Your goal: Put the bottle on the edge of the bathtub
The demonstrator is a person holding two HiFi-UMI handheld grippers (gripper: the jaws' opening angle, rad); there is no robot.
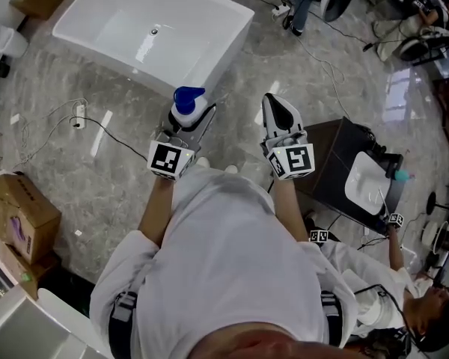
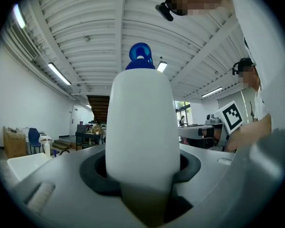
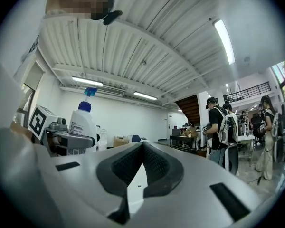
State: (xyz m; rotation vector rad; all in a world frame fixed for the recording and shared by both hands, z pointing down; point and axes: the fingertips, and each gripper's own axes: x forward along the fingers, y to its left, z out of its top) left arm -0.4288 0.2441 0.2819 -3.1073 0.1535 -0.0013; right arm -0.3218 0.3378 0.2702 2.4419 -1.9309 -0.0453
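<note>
A white bottle point(image 1: 185, 109) with a blue cap stands upright between the jaws of my left gripper point(image 1: 191, 123), which is shut on its body. In the left gripper view the bottle point(image 2: 141, 127) fills the middle, and the left gripper point(image 2: 142, 167) clamps its lower part. The white bathtub point(image 1: 223, 45) lies ahead on the floor, its near corner just beyond the bottle. To the right, my right gripper point(image 1: 275, 105) is held at about the same height, shut with nothing in it. The right gripper view shows the right gripper point(image 3: 142, 150) with jaws meeting, and the bottle point(image 3: 81, 125) off to its left.
A cardboard box point(image 1: 19, 212) sits at the left. A dark stand with a white basin point(image 1: 363, 182) is at the right, beside another person point(image 1: 389, 275). Cables and a power strip point(image 1: 78, 114) lie on the marble floor left of the tub.
</note>
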